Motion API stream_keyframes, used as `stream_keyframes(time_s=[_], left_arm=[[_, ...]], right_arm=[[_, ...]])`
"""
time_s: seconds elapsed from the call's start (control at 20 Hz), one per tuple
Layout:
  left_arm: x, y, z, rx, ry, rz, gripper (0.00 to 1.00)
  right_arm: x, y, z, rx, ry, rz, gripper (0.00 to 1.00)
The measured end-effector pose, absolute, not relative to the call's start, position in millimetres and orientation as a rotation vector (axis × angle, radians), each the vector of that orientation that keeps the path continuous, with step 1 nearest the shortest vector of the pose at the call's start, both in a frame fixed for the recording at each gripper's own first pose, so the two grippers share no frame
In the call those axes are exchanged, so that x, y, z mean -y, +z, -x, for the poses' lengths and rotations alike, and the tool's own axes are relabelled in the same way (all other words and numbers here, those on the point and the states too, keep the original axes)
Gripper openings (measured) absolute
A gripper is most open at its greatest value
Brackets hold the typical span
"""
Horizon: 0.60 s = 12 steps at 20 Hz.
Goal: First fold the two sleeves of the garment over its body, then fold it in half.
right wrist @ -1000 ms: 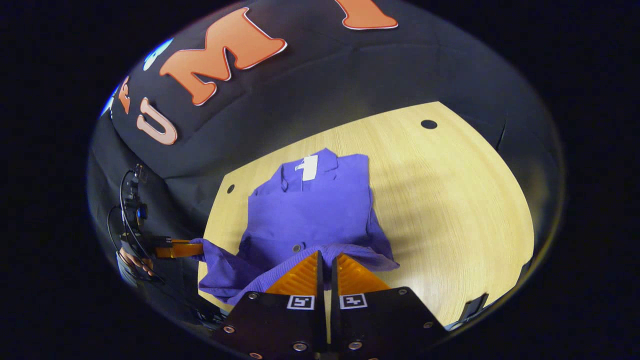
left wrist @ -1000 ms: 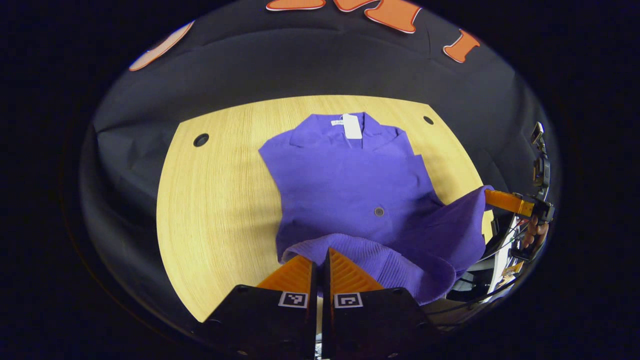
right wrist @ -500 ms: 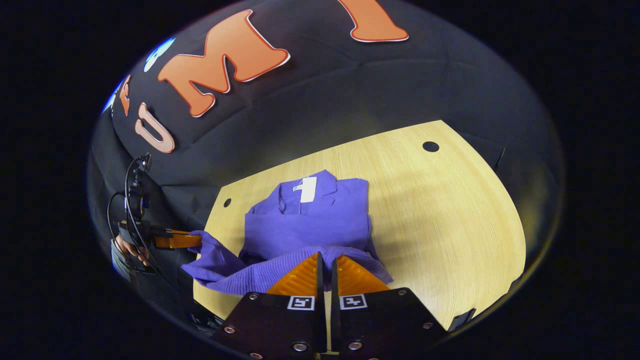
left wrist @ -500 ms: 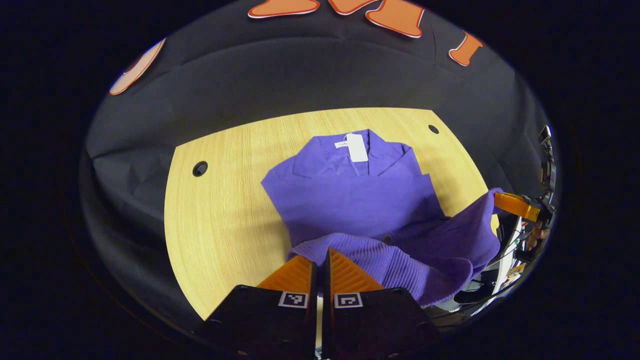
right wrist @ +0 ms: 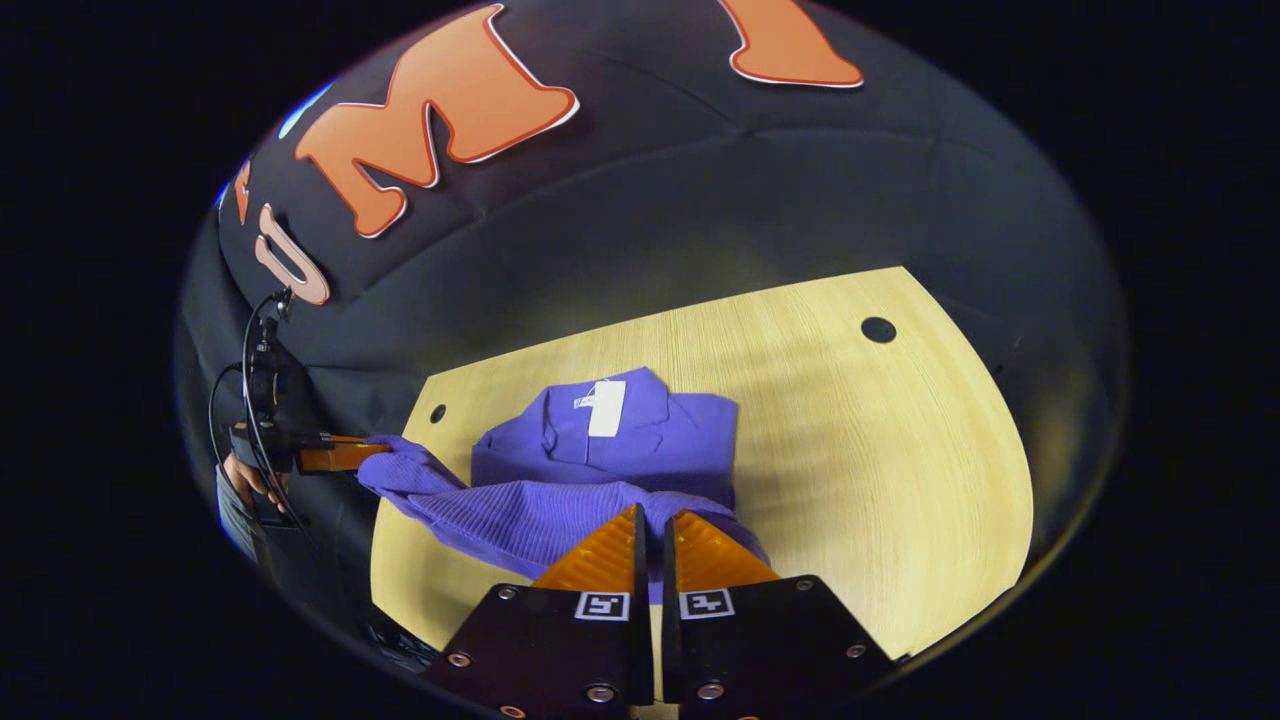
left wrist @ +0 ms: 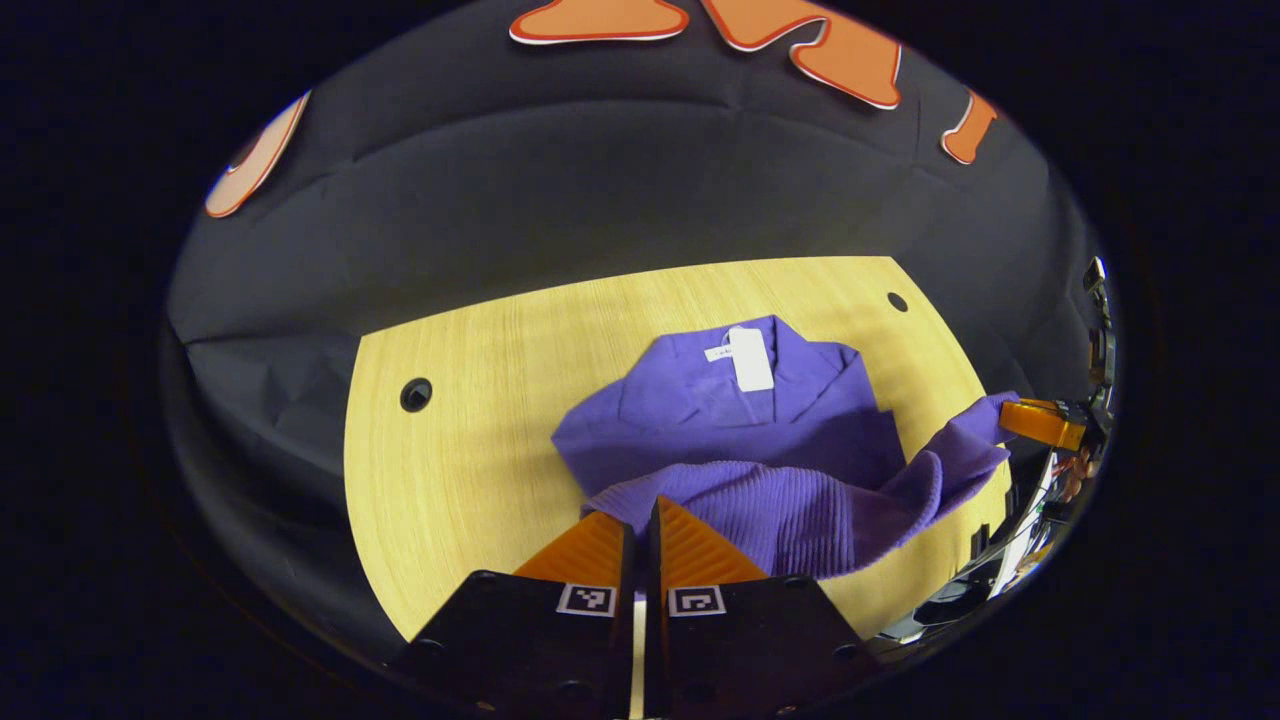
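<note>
Hem (left wrist: pixel 760 505) of the purple garment (left wrist: pixel 740 410) rides in our left gripper (left wrist: pixel 640 525), pinched at lower centre, higher than a second ago. Right gripper view: our right gripper (right wrist: pixel 652 535) clamps it too; half-fold is underway on the table (right wrist: pixel 900 480).

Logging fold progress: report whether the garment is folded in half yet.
Not yet: both grippers, left and right, hold the garment's hem lifted, above its body.

Both hand-held grippers have carried the purple garment's (left wrist: pixel 760 440) ribbed hem (left wrist: pixel 760 505) farther toward its collar.
</note>
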<state>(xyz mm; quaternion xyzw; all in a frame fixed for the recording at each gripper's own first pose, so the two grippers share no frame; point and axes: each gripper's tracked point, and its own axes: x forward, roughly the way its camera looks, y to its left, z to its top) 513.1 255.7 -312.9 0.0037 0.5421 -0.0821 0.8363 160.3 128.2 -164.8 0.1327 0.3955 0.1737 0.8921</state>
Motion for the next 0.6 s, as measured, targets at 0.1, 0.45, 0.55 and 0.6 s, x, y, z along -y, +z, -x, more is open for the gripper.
stream_keyframes(time_s=[0.1,0.45,0.55,0.6], left_arm=[[-264.5,-318.0,-537.2,-1.12,-0.149,-0.048,0.05],[-268.5,-356.8,-581.1,-1.13,-0.109,-0.099,0.06],[-273.8,-363.0,-594.1,-1.118,-0.073,-0.08,0.07],[-281.5,-365.8,-602.1,-1.104,-0.035,-0.084,0.09]], right_arm=[[-130.7,-168.7,-184.0,-0.834,0.361,-0.255,0.04],[-155.6,-201.9,-258.8,-0.937,0.36,-0.252,0.04],[-164.2,-207.6,-277.0,-0.955,0.354,-0.29,0.05],[-167.9,-207.6,-285.8,-0.962,0.338,-0.316,0.06]])
